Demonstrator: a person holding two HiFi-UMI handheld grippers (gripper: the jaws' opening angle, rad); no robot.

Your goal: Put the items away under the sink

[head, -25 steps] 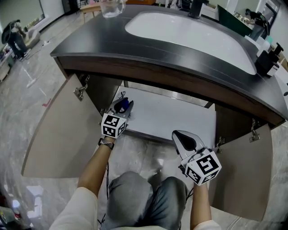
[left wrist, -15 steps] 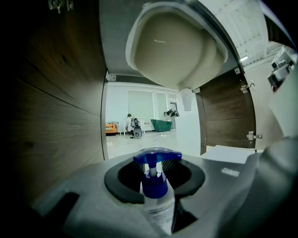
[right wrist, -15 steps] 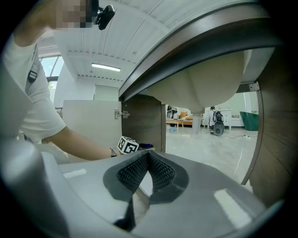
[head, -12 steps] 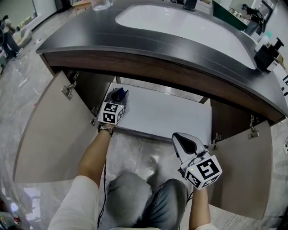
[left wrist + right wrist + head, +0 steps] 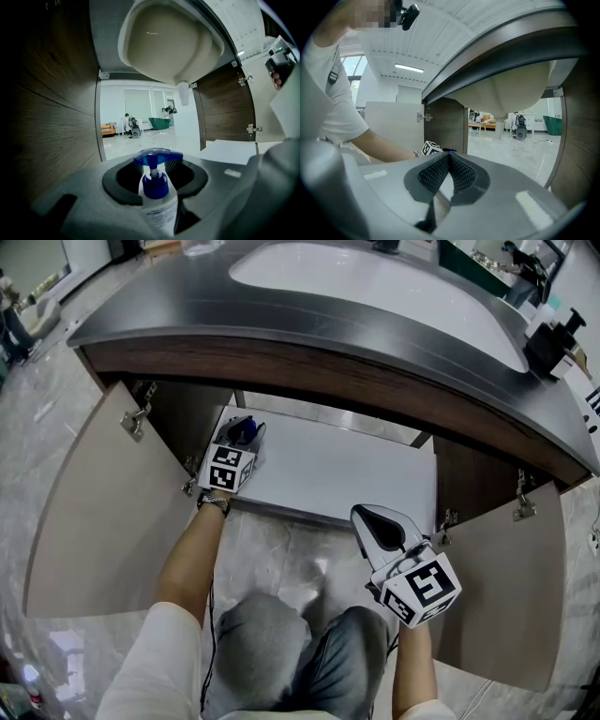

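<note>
Claw on the left first: the left claw is partway open, and its jaws have just been opening a little wider. The pump bottle stands upright between them. The ribbed pads sit either side of the blue pump head without touching it, and there's a dark gap between the bottle's body and the jaw on its right, so it doesn't look squeezed. The bottle is set back from the tips, close in toward the camera. The wood cabinet wall is just to the claw's left and the sink bowl is overhead.

From the head view, the left claw is over the left edge of the white cabinet floor. Only the bottle's blue top shows past the marker cube.

The right claw is closed, tips meeting, with nothing in it. It hangs outside the cabinet, well apart from the bottle.

The bottle's base is cut off at the frame edge, so I can't tell if it's resting on the floor. The label print is too small to read.
</note>
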